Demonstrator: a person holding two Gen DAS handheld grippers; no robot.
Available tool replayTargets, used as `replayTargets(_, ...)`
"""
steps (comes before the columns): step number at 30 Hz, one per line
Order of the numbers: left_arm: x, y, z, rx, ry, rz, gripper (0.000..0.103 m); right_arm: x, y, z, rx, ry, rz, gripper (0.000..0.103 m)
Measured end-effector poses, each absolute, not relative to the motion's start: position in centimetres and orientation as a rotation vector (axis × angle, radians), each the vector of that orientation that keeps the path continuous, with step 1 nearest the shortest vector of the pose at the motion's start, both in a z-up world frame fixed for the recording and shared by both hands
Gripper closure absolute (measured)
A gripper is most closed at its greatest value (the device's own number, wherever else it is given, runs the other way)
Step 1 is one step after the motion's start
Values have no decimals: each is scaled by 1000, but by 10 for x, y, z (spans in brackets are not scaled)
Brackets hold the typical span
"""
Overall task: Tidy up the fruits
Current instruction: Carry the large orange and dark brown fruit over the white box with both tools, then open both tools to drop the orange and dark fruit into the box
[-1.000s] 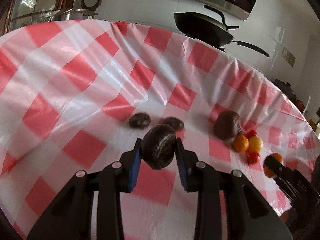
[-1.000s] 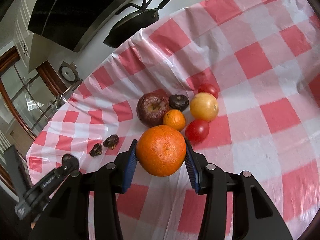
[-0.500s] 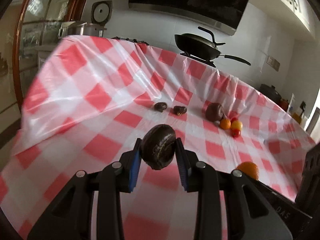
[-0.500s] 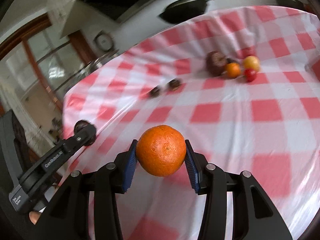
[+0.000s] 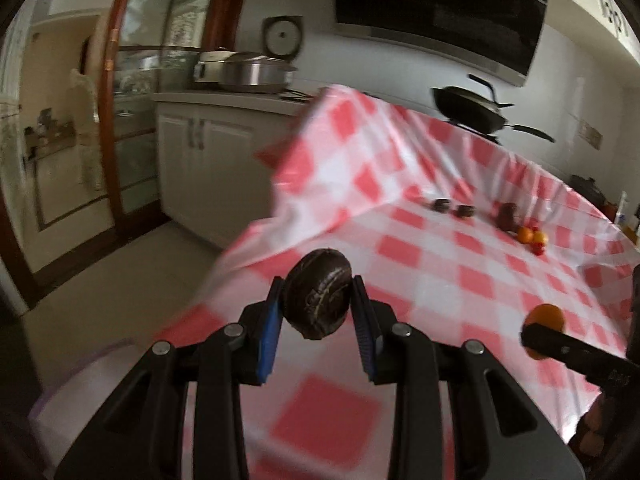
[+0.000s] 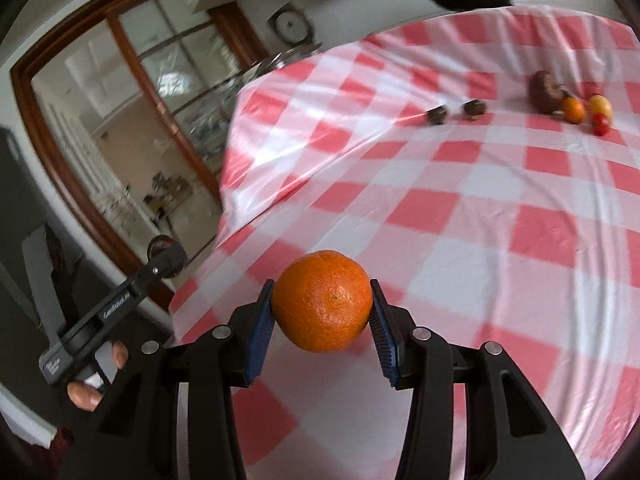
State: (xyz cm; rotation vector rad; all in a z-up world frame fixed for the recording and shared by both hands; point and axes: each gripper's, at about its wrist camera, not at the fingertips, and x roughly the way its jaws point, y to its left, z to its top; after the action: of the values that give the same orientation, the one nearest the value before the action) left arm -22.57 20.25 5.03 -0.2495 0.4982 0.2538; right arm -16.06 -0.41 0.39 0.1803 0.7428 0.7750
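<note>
My left gripper (image 5: 318, 314) is shut on a dark brown wrinkled fruit (image 5: 318, 294) and holds it in the air over the near left edge of the red-and-white checked table (image 5: 440, 280). My right gripper (image 6: 322, 312) is shut on a large orange (image 6: 323, 301), also held above the table's near edge; the orange also shows in the left wrist view (image 5: 545, 318). Far across the table lie two small dark fruits (image 6: 456, 112), a dark red apple (image 6: 542, 87), a small orange (image 6: 573, 109), a yellow fruit (image 6: 600, 105) and small red tomatoes (image 6: 600, 128).
The tablecloth hangs off the table's left edge (image 5: 304, 168) above the floor. White kitchen cabinets (image 5: 200, 160) with pots stand behind it. A black wok (image 5: 472, 114) sits on the far counter. A wooden-framed glass door (image 6: 120, 120) is at the left.
Both grippers have pulled far back from the fruit group, which now looks small and distant. Each still holds its fruit. The table's left edge, floor and cabinets have come into view.
</note>
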Motion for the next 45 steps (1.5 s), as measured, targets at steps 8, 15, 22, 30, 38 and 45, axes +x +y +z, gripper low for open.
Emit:
replayTargets(8,-278,256,23,-259,544,369,70,-211,61,2,-26,752,915,58)
replayTargets(15,-311,300,-8,-330,600,461,70,-281,133,-20,-349,726,1092,58)
replayTargets(22,-324,330,-39,-353,700,539,70,-328,177,-57,-576,766,1229,58)
replayTargets(30,-323,353,-88,-374,895,575,70,-318,211,-100,-656,946,1205,58)
replayTargets(38,-308,355,-124,-345,1035,573,70,-329,242,-149,-853,1065,1172,58)
replayTargets(45,-299,349,-152,-352,1126,547,70,-332,251,-174,-975,1123,1179,58)
